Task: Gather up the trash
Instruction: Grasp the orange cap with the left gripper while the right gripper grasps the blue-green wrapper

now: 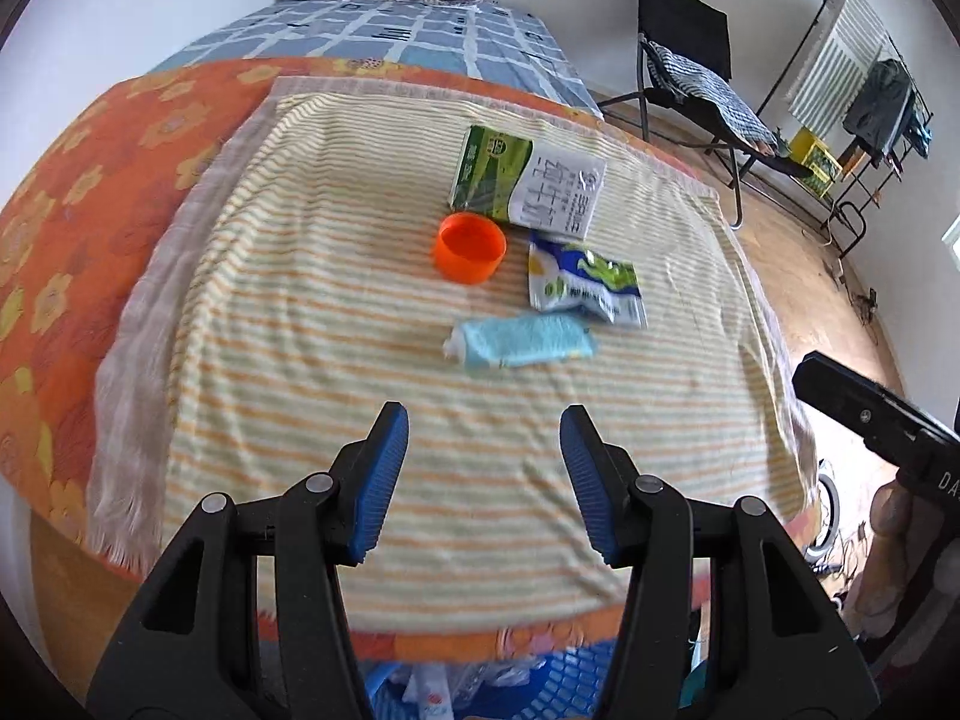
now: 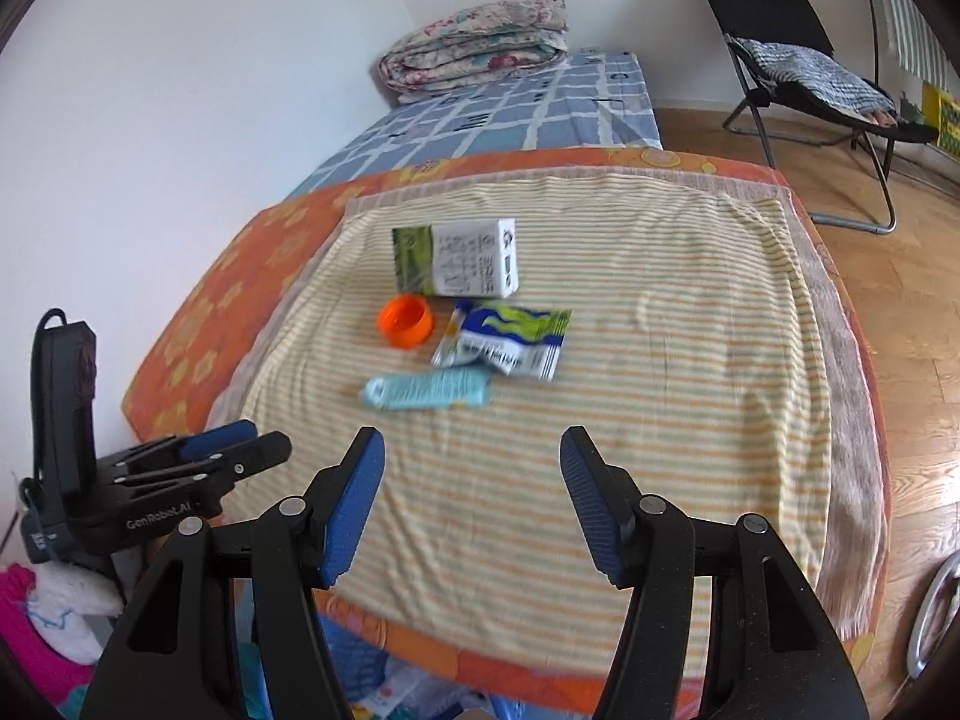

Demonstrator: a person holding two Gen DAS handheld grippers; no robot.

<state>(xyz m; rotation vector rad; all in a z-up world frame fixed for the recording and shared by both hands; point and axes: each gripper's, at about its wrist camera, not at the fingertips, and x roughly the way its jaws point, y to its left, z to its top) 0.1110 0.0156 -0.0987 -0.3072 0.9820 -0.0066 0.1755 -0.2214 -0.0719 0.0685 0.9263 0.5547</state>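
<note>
On a striped yellow towel lie a green and white carton, an orange cap, a blue and green wrapper and a light blue packet. My left gripper is open and empty above the towel's near part. My right gripper is open and empty, also short of the trash. A blue basket with trash sits below the bed's near edge.
The towel lies on an orange flowered cover over a bed with a blue checked sheet and a folded quilt. A black folding chair and a drying rack stand on the wooden floor to the right.
</note>
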